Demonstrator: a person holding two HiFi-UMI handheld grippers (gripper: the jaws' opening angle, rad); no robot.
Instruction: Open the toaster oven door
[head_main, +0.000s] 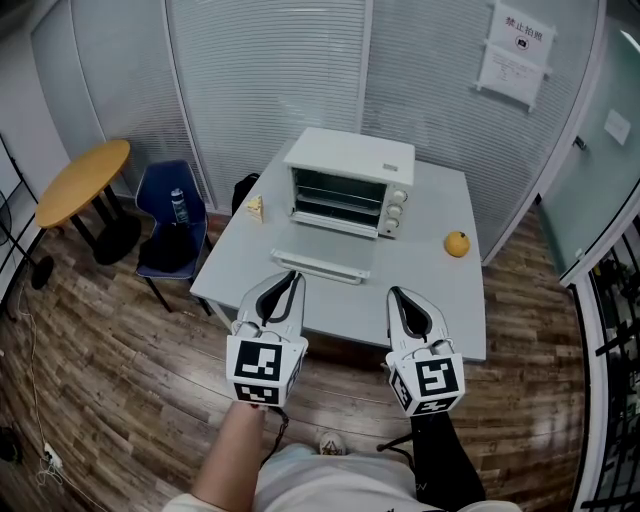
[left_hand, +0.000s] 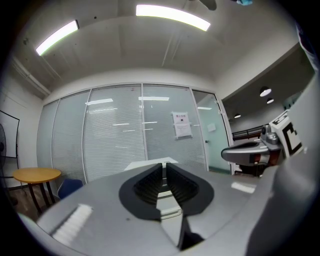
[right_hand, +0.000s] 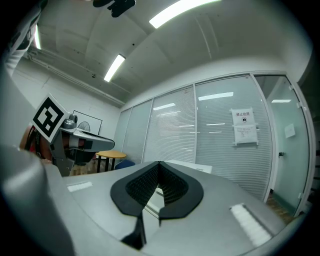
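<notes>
The white toaster oven (head_main: 350, 180) stands at the back of the grey table (head_main: 440, 300). Its door (head_main: 320, 262) lies folded down flat in front of it, and the racks inside show. My left gripper (head_main: 293, 276) hovers just in front of the door's left end, jaws shut on nothing. To its right, my right gripper (head_main: 393, 293) hangs over the table's front part, also shut and empty. In the left gripper view the left gripper (left_hand: 164, 168) points at the oven (left_hand: 150, 163). In the right gripper view the right gripper (right_hand: 158, 165) points the same way.
An orange (head_main: 457, 243) lies on the table right of the oven, and a yellow wedge (head_main: 256, 208) at the left edge. A blue chair (head_main: 172, 215) holding a bottle and a round wooden table (head_main: 82, 180) stand to the left. Glass walls with blinds close the back.
</notes>
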